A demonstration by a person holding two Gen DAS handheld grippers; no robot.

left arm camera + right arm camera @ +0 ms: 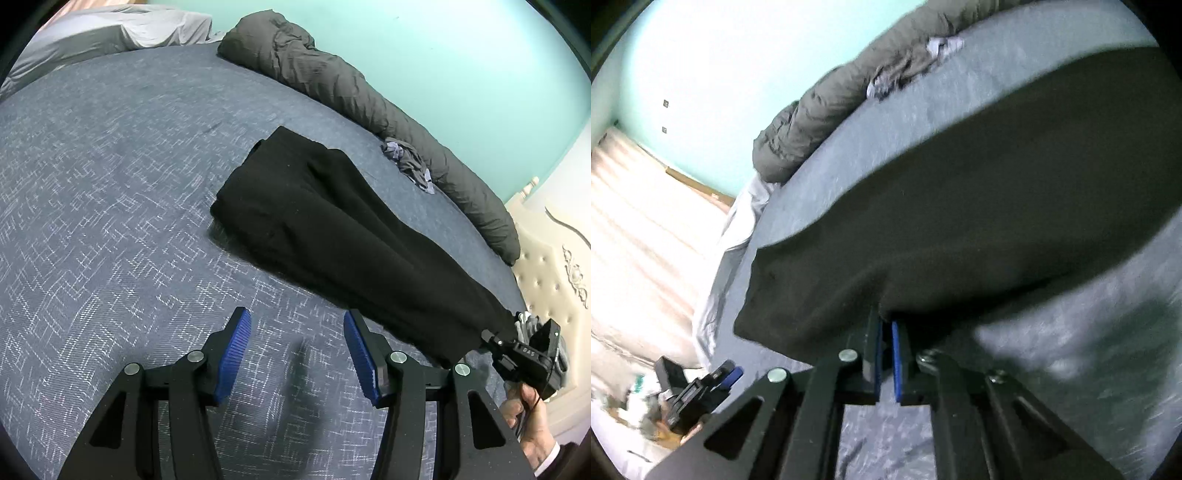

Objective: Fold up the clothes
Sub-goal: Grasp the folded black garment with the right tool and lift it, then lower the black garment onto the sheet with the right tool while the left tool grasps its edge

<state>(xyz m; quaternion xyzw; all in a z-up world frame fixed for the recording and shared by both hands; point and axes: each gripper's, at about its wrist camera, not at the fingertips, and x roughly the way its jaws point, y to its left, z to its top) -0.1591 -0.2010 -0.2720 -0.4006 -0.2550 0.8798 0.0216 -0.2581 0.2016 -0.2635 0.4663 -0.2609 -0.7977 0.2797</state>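
Black trousers on blue bedspread, one end lifted.
Right gripper clamped on the trouser hem; left gripper spread wide, empty, above bedspread.

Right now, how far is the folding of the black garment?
Done: the black garment looks already folded lengthwise into a long narrow strip on the blue bedspread. In hand: the right gripper has its jaws shut on the strip's end, lifting it, while the left gripper hovers open and empty. Left: probably bringing that end over to shorten the strip.
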